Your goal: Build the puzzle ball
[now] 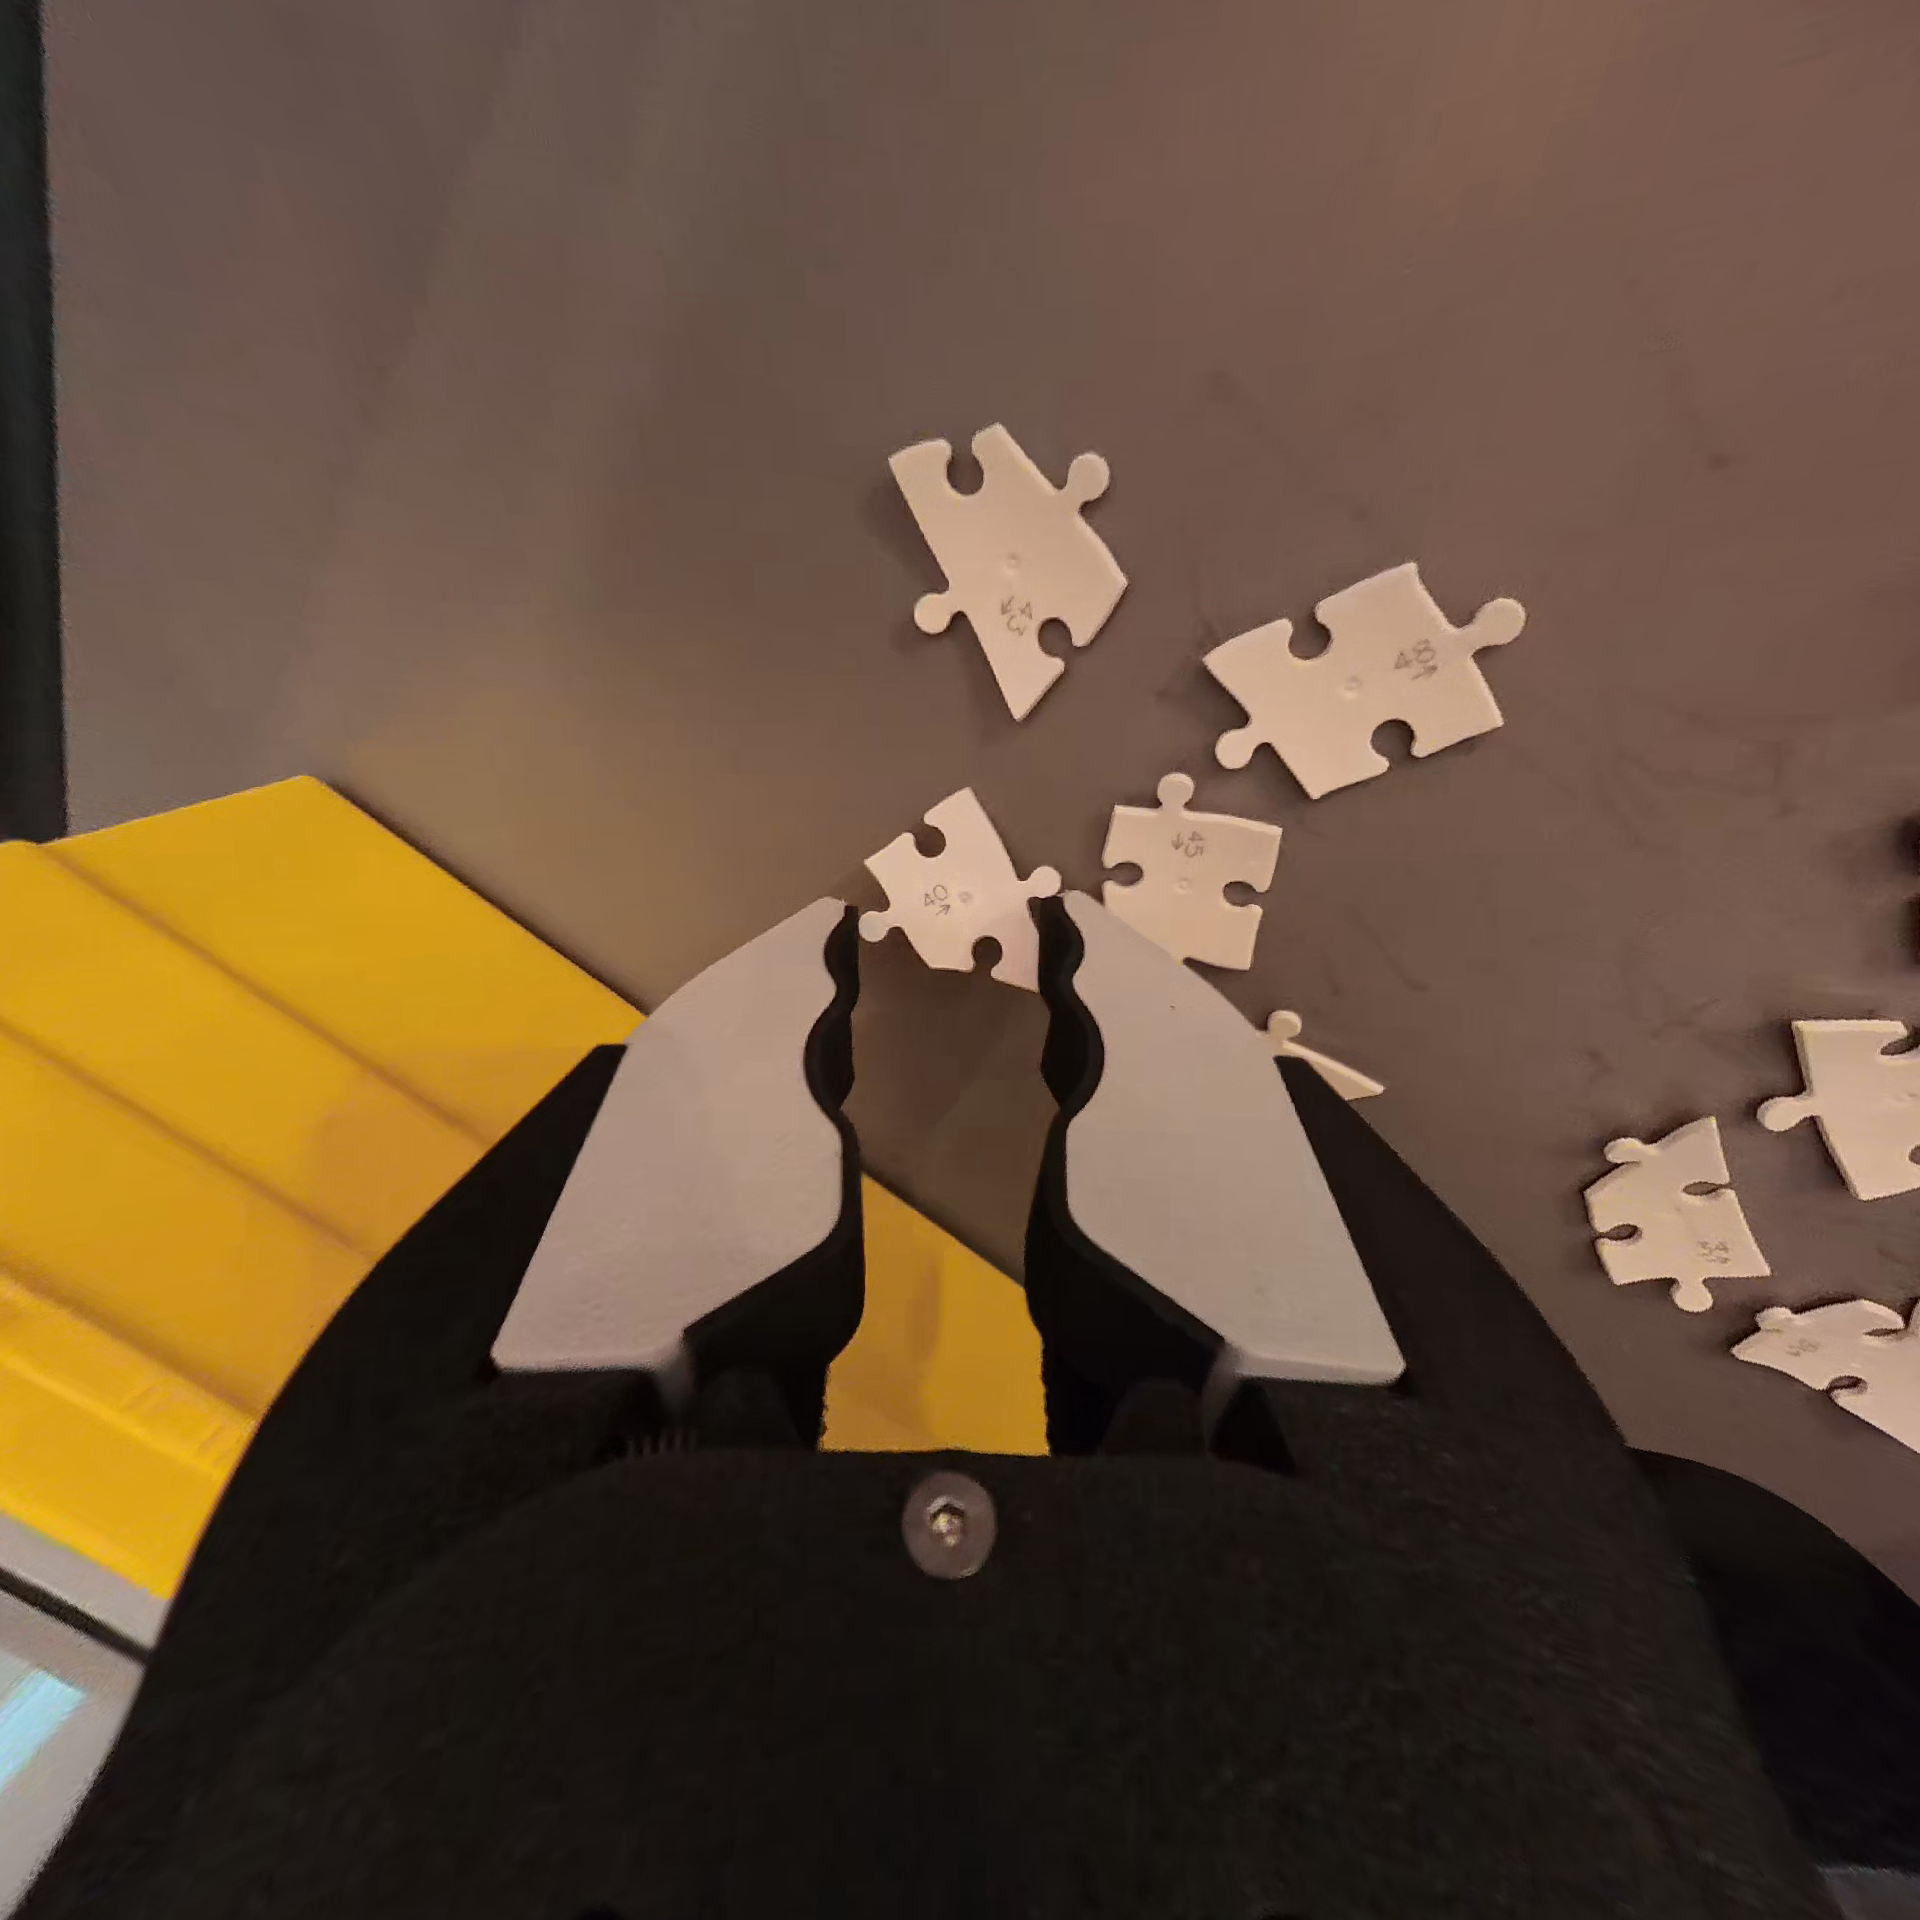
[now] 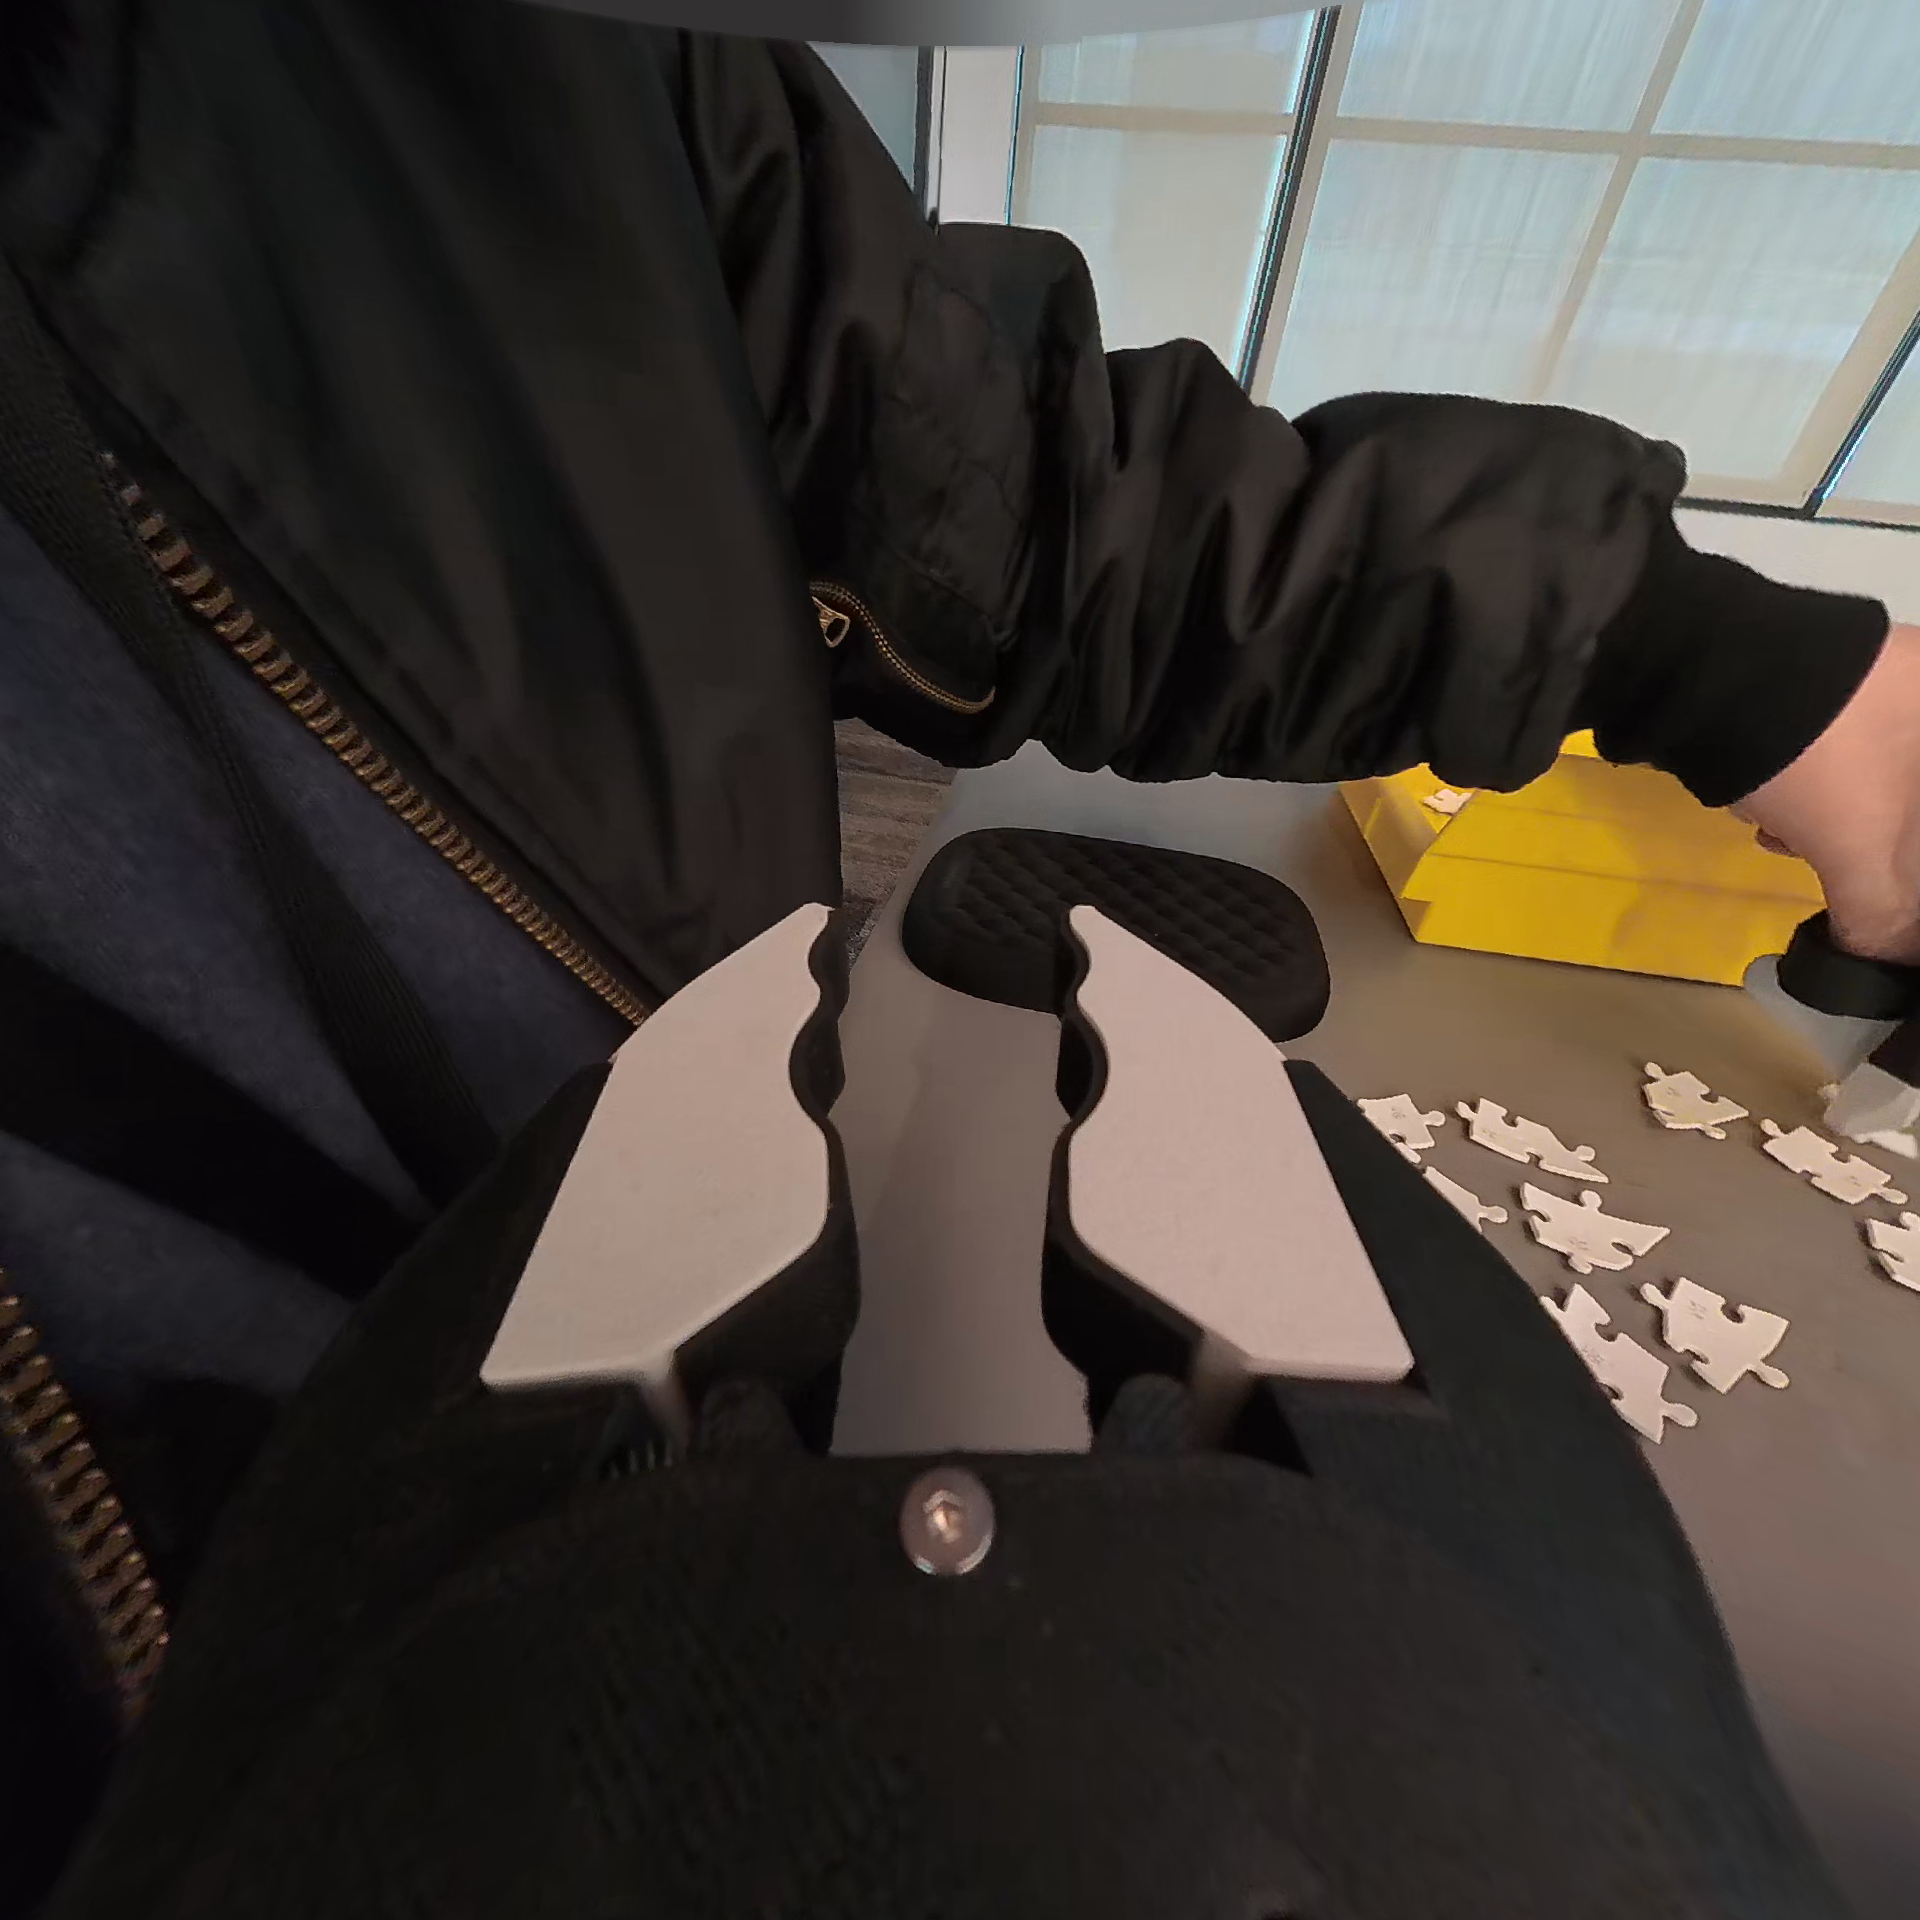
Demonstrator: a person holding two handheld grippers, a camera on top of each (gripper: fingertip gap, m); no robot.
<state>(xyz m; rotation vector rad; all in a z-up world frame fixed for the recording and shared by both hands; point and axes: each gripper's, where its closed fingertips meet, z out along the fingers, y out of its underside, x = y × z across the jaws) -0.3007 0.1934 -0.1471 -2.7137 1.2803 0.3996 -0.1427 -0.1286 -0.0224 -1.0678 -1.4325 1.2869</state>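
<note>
Several white puzzle pieces lie face down on the grey table (image 1: 520, 468). My left gripper (image 1: 948, 916) is open, low over the table, its fingertips on either side of one small piece (image 1: 951, 883). Whether the pads touch that piece I cannot tell. Other pieces lie just beyond it: one (image 1: 1013, 566) farther off, one (image 1: 1361, 681) to the right, one (image 1: 1190, 873) beside the right finger. My right gripper (image 2: 951, 925) is open and empty, held above the table edge and pointing at the person's jacket. More pieces (image 2: 1590, 1231) show at the right of the right wrist view.
A yellow box (image 1: 260, 1039) lies left of my left gripper and also shows in the right wrist view (image 2: 1579, 883). More pieces (image 1: 1673, 1216) lie at the right. A black padded armrest (image 2: 1117, 930) sits at the table edge. A black sleeve (image 2: 1351, 582) and hand (image 2: 1860, 883) reach across. My right fingertips sit around 40 centimetres from my left ones.
</note>
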